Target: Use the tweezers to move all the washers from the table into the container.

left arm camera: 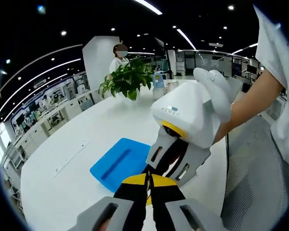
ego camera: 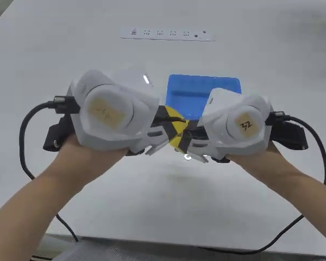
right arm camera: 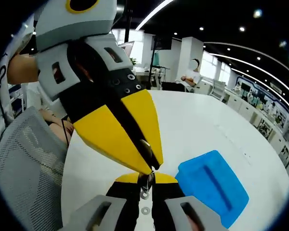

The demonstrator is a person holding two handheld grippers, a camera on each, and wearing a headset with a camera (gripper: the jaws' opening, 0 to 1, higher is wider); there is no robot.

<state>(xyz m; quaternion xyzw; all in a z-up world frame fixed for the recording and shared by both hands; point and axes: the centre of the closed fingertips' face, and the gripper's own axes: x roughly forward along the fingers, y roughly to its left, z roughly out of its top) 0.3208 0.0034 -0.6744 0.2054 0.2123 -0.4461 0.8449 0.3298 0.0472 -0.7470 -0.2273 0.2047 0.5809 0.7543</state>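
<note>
Inspection finds the left hand-held gripper point(left arm camera: 149, 183), jaws pressed together, meeting tip to tip the right hand-held gripper point(right arm camera: 145, 180), whose narrow gap we cannot judge fully closed, both poised, we judge, as starting alignment above washers point(right arm camera: 144, 195) lying on the bench point(ego camera: 152, 190) near the blue container point(ego camera: 198, 92).

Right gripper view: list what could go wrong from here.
1. The left gripper and right gripper meet tip to tip; a thin metal piece, maybe the tweezers, sits between them and could slip.
2. Two washers lie on the table right under the tips; a bump could scatter them.
3. The blue container sits off to one side, so a loosely pinched washer may drop on the way.
</note>
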